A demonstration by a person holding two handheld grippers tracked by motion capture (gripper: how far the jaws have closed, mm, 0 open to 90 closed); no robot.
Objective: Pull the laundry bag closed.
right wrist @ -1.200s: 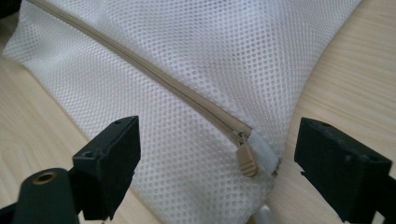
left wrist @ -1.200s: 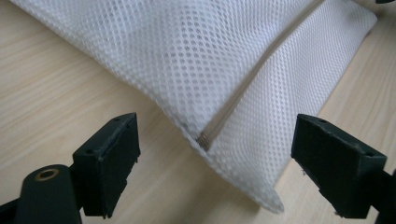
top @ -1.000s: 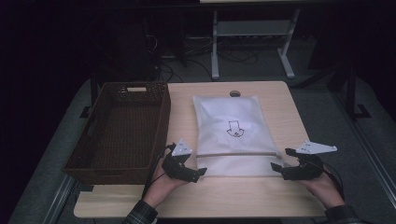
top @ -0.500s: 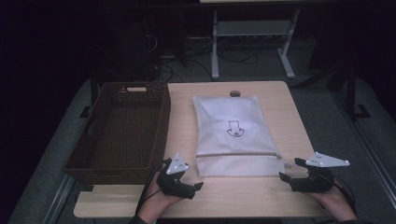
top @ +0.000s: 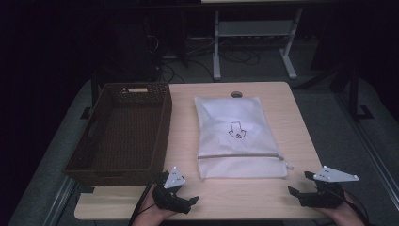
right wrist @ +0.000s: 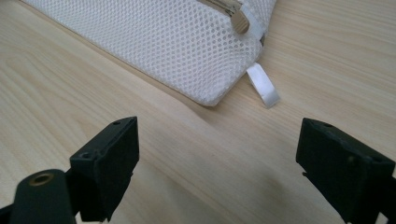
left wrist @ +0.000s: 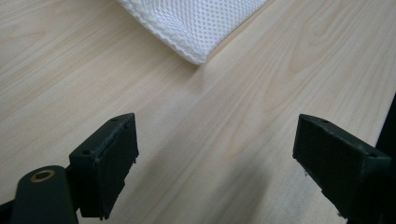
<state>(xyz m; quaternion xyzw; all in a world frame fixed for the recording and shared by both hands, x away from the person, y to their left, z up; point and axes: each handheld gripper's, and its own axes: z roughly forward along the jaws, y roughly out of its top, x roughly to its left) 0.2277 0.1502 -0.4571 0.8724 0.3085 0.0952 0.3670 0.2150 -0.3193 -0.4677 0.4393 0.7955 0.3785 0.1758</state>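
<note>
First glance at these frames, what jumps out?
A white mesh zip bag with a small black arrow print lies flat mid-table, its zipper near the front edge. A dark brown woven basket sits empty to its left. Both the left gripper and the right gripper sit open at the table's near edge, short of the bag's front corners.

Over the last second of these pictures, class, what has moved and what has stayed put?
Both hands drew back from the white mesh zip bag toward the table's near edge: the left gripper and the right gripper were at its near corners and now sit apart from it, jaws open, holding nothing. The bag, the dark brown wicker basket and the light wooden table stayed as they were.
</note>
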